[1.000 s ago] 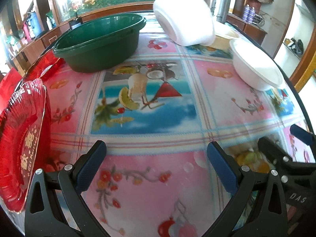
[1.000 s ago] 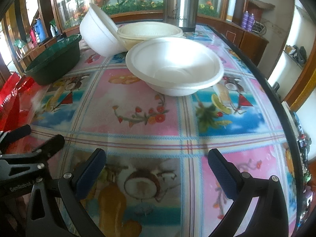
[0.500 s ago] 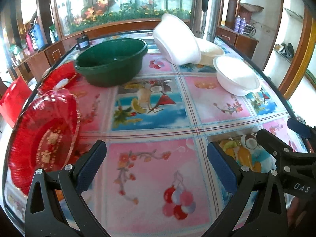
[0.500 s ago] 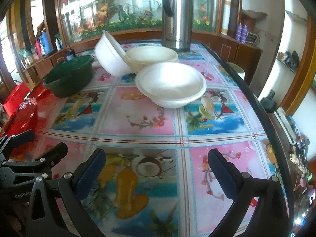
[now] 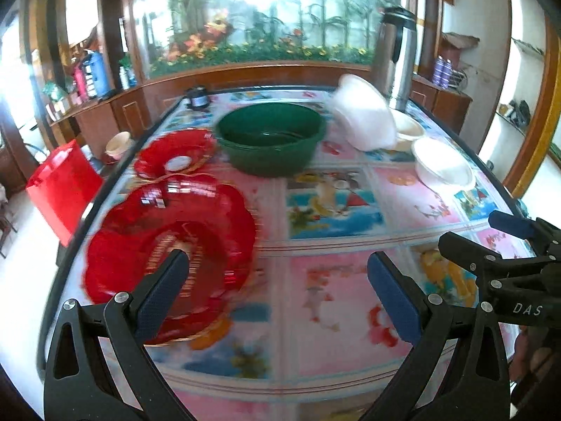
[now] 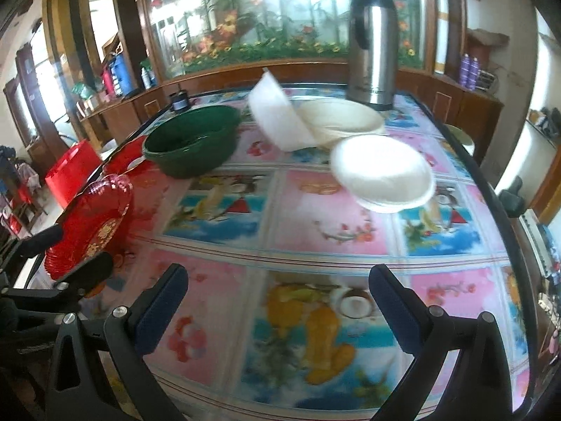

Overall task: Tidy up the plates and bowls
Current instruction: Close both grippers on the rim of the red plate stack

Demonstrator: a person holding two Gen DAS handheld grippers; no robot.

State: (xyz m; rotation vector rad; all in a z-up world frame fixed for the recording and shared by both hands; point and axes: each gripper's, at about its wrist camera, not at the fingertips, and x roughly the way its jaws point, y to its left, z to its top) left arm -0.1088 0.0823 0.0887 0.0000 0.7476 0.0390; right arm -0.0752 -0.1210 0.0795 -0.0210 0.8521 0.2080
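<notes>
A large red scalloped plate (image 5: 168,245) lies at the table's near left, a second red plate (image 5: 175,156) behind it. A green basin (image 5: 270,137) stands mid-table. A white bowl (image 5: 364,112) leans tilted on a cream bowl (image 5: 406,129); another white bowl (image 5: 443,166) sits to the right. My left gripper (image 5: 277,280) is open and empty above the near table, its left finger over the big red plate. My right gripper (image 6: 277,294) is open and empty, well short of the white bowl (image 6: 382,172); the green basin (image 6: 191,144) and red plate (image 6: 91,221) lie to its left.
A steel thermos (image 6: 373,45) stands at the table's far edge. A red bag (image 5: 63,186) stands off the table's left side. A small dark jar (image 5: 198,96) sits at the far left corner. Wooden cabinets and a fish tank line the back.
Both grippers have pulled back and risen, so more of the table shows. The left view has swung left, bringing the big red plate under the left finger.
</notes>
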